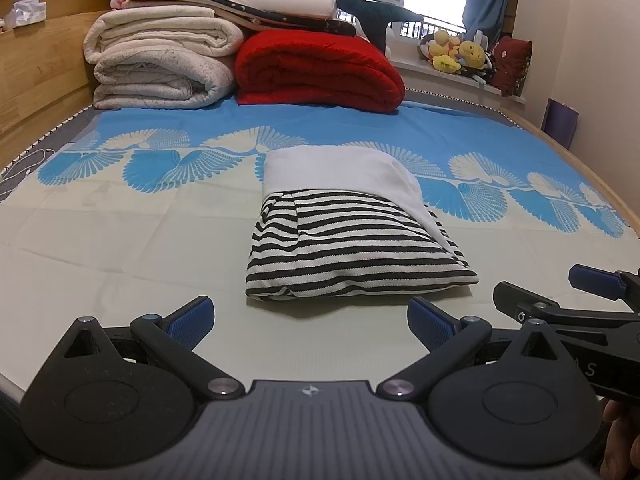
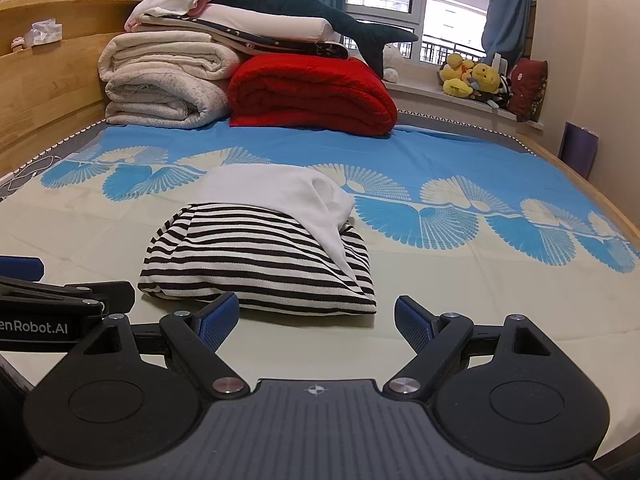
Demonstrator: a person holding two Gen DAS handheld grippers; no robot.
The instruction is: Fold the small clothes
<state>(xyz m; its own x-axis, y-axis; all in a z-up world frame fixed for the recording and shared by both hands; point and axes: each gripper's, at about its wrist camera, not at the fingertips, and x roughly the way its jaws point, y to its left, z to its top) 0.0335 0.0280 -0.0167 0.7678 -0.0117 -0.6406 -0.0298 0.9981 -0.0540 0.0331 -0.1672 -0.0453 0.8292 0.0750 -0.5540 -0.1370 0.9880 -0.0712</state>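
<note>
left tool [image 1: 310, 322]: spread, holding nothing | right tool [image 2: 316, 322]: spread, holding nothing | striped garment [image 1: 356, 248]: folded, lying on bed [image 1: 120, 232], just ahead of both

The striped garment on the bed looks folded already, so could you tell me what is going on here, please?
A person holds two grippers over a bed. The striped garment lies folded in a compact bundle, with a white part at its far end. The left gripper and the right gripper both hover open just short of its near edge, touching nothing. Folded blankets are stacked at the head of the bed.
</note>
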